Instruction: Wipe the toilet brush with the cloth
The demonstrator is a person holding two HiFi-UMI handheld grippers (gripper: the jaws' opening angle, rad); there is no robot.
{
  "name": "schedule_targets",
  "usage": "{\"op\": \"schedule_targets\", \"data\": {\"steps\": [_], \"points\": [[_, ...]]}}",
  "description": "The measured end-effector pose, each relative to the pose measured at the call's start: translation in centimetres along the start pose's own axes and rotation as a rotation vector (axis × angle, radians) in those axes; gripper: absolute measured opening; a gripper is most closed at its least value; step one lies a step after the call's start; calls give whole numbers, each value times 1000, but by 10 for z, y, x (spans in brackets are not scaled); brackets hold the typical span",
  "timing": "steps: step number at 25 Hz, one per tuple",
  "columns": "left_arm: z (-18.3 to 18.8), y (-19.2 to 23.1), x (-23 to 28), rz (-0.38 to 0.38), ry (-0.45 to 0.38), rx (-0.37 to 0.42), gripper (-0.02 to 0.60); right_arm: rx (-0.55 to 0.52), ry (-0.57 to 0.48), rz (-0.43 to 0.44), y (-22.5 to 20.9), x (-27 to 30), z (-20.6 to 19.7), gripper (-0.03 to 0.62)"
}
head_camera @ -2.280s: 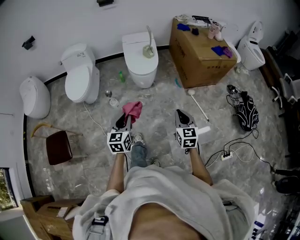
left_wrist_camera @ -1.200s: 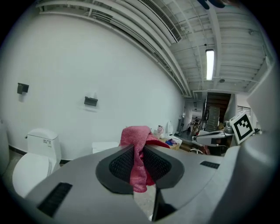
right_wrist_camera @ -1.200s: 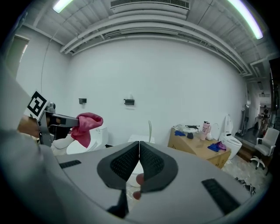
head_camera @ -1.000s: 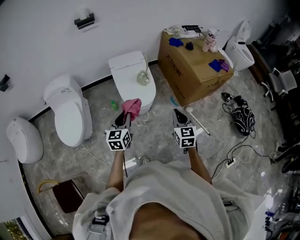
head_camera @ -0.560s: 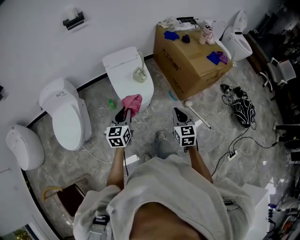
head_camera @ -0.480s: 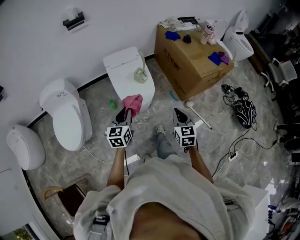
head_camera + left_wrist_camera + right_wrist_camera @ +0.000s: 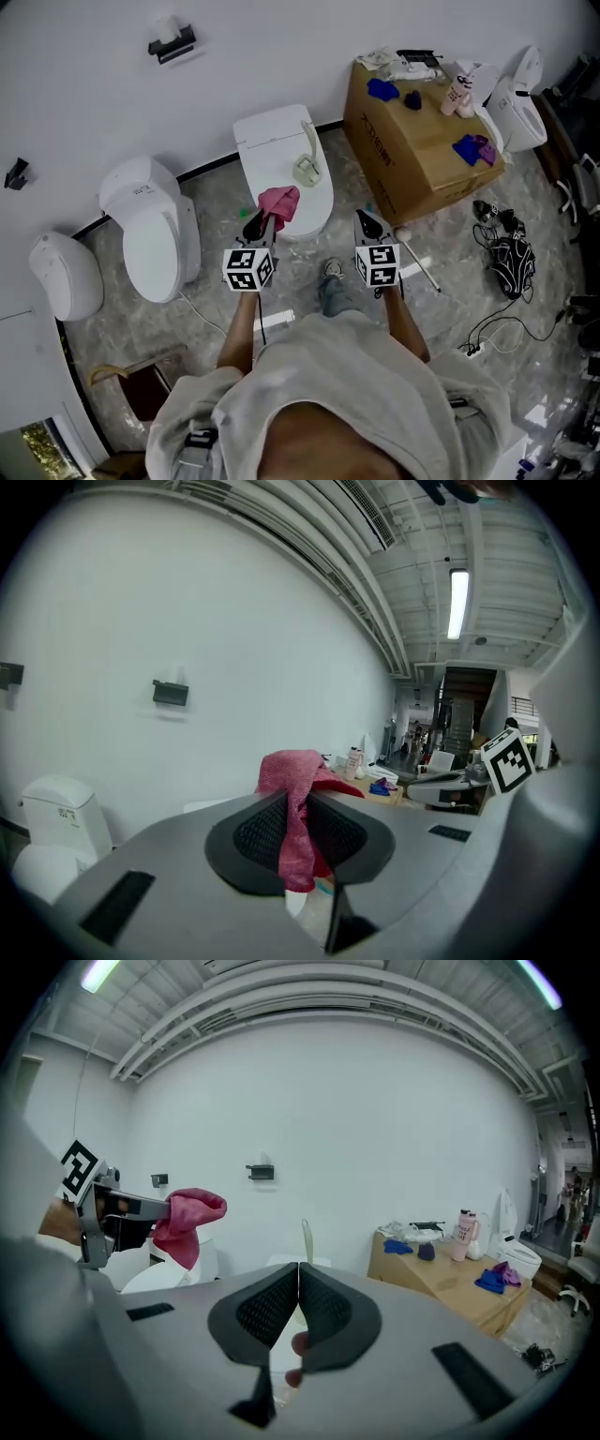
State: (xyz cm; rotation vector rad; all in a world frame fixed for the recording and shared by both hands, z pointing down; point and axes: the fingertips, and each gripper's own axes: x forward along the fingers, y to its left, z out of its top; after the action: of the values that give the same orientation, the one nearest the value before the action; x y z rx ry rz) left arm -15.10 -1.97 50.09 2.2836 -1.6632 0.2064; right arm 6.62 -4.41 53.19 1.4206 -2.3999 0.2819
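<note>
A pale toilet brush stands upright in its holder on the closed lid of the middle toilet; its handle also shows in the right gripper view. My left gripper is shut on a pink cloth, which bunches above the jaws and hangs just in front of that toilet. My right gripper is shut with nothing between its jaws, level with the left one and a little right of the toilet.
A second toilet stands to the left, with another white fixture beyond it. A big cardboard box with bottles and rags on top sits at the right. A long-handled tool and cables lie on the floor.
The person has stepped closer to the middle toilet; both grippers now sit right in front of it. The cloth stays clamped in the left gripper and the right stays shut.
</note>
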Motion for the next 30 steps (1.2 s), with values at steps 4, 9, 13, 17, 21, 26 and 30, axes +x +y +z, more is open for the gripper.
{"op": "schedule_targets", "data": {"steps": [4, 9, 13, 17, 21, 26, 30], "points": [[28, 9, 33, 25, -7, 23, 72, 17, -11, 18, -28, 40, 20, 31], [44, 10, 78, 46, 2, 21, 72, 23, -9, 55, -56, 79, 37, 31], [50, 7, 114, 49, 7, 2, 72, 24, -9, 72, -78, 104, 47, 31], [52, -1, 145, 43, 14, -19, 72, 16, 10, 91, -95, 125, 50, 31], [48, -6, 168, 22, 29, -40, 72, 14, 41, 105, -100, 142, 46, 31], [38, -1, 191, -7, 59, -81, 72, 23, 87, 98, -97, 152, 37, 31], [31, -3, 211, -64, 79, -105, 72, 39, 130, 59, -100, 153, 26, 31]]}}
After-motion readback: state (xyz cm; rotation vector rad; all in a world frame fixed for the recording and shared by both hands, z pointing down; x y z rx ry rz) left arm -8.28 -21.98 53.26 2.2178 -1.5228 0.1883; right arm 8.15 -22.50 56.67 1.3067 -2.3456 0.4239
